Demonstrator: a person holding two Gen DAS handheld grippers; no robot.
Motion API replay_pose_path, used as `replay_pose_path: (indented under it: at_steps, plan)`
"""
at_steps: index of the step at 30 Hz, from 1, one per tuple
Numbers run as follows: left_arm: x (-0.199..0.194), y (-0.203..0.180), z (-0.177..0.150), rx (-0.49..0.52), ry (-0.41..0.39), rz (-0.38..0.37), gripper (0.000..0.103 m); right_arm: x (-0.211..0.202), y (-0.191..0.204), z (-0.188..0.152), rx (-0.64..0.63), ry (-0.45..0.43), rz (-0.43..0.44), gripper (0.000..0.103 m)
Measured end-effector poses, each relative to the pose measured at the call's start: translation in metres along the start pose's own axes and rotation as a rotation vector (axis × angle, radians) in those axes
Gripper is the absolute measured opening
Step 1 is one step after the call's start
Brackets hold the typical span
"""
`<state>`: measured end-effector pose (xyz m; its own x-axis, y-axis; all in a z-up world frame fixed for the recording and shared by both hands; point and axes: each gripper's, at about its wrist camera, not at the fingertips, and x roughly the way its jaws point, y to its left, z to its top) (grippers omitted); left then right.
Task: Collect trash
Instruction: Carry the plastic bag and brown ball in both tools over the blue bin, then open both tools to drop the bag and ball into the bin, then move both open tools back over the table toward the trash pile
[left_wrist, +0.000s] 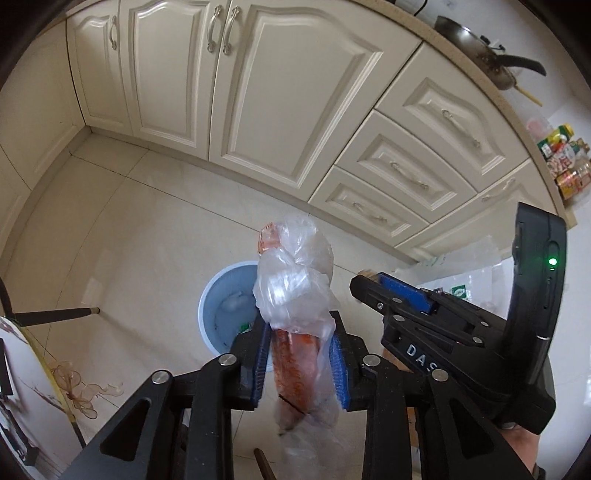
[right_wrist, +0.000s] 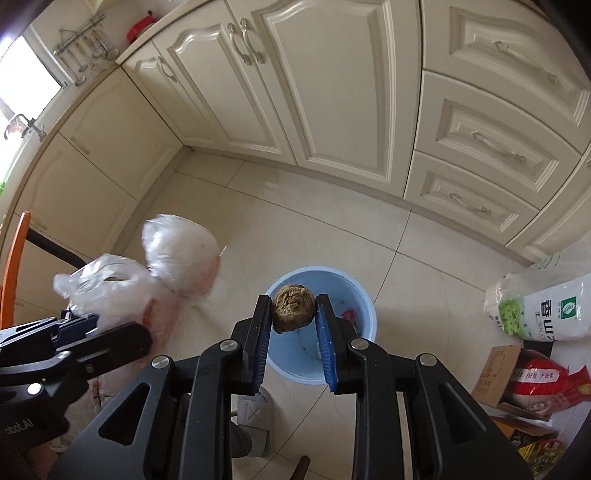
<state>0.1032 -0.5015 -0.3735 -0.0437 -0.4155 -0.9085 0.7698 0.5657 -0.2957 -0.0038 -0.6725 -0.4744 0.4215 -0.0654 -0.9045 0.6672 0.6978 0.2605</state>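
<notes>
My left gripper (left_wrist: 300, 354) is shut on a crumpled clear plastic bag with orange wrapping inside (left_wrist: 295, 288), held above the floor beside a light blue bin (left_wrist: 221, 280). The bag also shows in the right wrist view (right_wrist: 162, 266), at the left. My right gripper (right_wrist: 293, 325) is shut on a brown fibrous ball (right_wrist: 293, 304), held right over the blue bin (right_wrist: 354, 291), which holds some scraps. The right gripper also shows in the left wrist view (left_wrist: 391, 291), to the right of the bag.
Cream cabinet doors and drawers (left_wrist: 280, 92) line the far side and left. White sacks (right_wrist: 546, 306), a red bag and boxes (right_wrist: 532, 376) sit at the right. A slippered foot (right_wrist: 255, 417) stands below the bin. A pan (left_wrist: 476, 51) sits on the counter.
</notes>
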Motion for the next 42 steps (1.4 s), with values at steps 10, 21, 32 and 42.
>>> replay_pose_path:
  at_steps: [10,21,32,42]
  plan:
    - [0.0,0.011,0.006,-0.005,-0.063,0.119,0.085,-0.002,-0.004,-0.002,0.048,-0.023,-0.042,0.103]
    - [-0.045,-0.015,-0.011,-0.003,-0.203,0.251,0.095,-0.041,0.018,-0.003,0.025,-0.068,-0.091,0.103]
    - [-0.135,-0.012,-0.065,-0.014,-0.33,0.231,0.095,-0.105,0.07,0.0,-0.038,-0.188,-0.062,0.103]
    - [-0.268,0.005,-0.152,-0.049,-0.516,0.271,0.096,-0.173,0.149,0.0,-0.152,-0.327,0.009,0.103]
